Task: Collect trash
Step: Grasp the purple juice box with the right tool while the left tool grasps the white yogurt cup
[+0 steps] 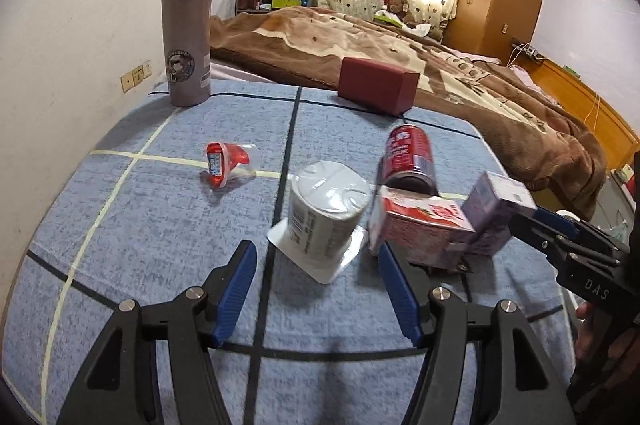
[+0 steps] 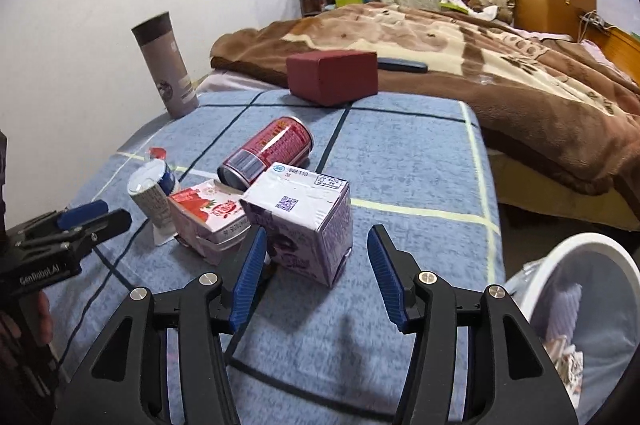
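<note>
Trash lies on a blue checked cloth. A white yogurt cup stands upside down just past the tips of my left gripper, which is open and not touching it. Beside the cup are a pink carton, a red can on its side, and a purple carton. My right gripper straddles the purple carton; its jaws are open, with a gap at the right pad. A red jelly cup lies apart to the left. Each view shows the other gripper, the right gripper and the left gripper.
A white bin with a liner and some trash inside stands off the table's right edge. A grey thermos and a dark red box stand at the far edge. A bed with a brown blanket lies beyond.
</note>
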`<action>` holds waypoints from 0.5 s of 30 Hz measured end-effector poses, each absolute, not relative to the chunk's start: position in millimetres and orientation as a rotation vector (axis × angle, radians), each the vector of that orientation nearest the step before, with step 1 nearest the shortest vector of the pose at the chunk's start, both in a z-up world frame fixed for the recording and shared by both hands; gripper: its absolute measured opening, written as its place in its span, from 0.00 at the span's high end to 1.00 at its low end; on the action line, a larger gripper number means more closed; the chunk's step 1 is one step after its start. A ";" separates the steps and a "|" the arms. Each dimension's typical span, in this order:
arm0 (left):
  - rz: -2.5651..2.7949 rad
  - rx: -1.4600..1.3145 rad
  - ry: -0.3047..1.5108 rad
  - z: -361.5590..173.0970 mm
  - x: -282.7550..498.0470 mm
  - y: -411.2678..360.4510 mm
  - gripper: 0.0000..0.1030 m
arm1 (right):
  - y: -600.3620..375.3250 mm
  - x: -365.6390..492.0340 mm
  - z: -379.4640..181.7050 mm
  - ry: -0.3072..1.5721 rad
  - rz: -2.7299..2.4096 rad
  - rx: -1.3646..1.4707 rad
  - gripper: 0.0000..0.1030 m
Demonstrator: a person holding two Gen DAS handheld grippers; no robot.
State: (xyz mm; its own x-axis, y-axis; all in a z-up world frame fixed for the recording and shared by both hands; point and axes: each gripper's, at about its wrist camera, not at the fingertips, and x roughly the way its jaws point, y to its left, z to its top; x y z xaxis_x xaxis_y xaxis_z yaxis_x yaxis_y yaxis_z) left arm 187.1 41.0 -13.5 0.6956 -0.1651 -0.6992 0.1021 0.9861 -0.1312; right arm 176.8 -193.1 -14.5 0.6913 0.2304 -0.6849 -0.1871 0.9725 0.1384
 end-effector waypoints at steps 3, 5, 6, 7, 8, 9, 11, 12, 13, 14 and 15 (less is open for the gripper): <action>-0.156 -0.071 0.795 -15.9 193.1 41.1 0.36 | -190.4 184.8 -18.4 0.784 0.251 0.037 0.47; -0.169 -0.068 0.794 -16.5 196.5 40.2 0.36 | -188.7 191.0 -20.5 0.789 0.259 0.023 0.47; -0.171 -0.068 0.798 -17.5 199.2 40.1 0.36 | -188.5 194.2 -21.8 0.796 0.272 0.024 0.47; -0.173 -0.068 0.804 -18.7 202.0 40.2 0.36 | -188.6 197.5 -22.8 0.807 0.284 0.029 0.47; -0.174 -0.068 0.807 -19.3 204.3 40.4 0.36 | -188.9 199.4 -23.7 0.812 0.294 0.031 0.47; -0.176 -0.064 0.807 -19.7 206.6 40.5 0.36 | -188.3 201.6 -24.8 0.817 0.309 0.030 0.47; -0.176 -0.064 0.807 -20.5 209.6 41.0 0.36 | -187.2 205.6 -26.9 0.826 0.319 0.025 0.46; -0.175 -0.071 0.808 -20.9 211.7 42.1 0.36 | -186.0 207.8 -27.9 0.833 0.320 0.022 0.46; -0.176 -0.075 0.811 -21.3 213.6 42.7 0.36 | -185.2 209.4 -28.6 0.839 0.318 0.021 0.44; -0.174 -0.077 0.814 -22.0 214.8 43.5 0.36 | -184.8 210.9 -28.8 0.842 0.317 0.023 0.41; -0.173 -0.076 0.813 -22.3 215.9 43.8 0.36 | -184.6 212.7 -29.1 0.844 0.317 0.032 0.41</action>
State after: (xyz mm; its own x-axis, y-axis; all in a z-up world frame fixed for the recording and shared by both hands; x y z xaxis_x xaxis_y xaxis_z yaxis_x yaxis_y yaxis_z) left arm 215.9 43.8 -22.3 0.6742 -0.1825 -0.7156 0.1244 0.9832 -0.1335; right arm 212.7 -184.6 -29.1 0.6203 0.2880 -0.7296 -0.2631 0.9527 0.1524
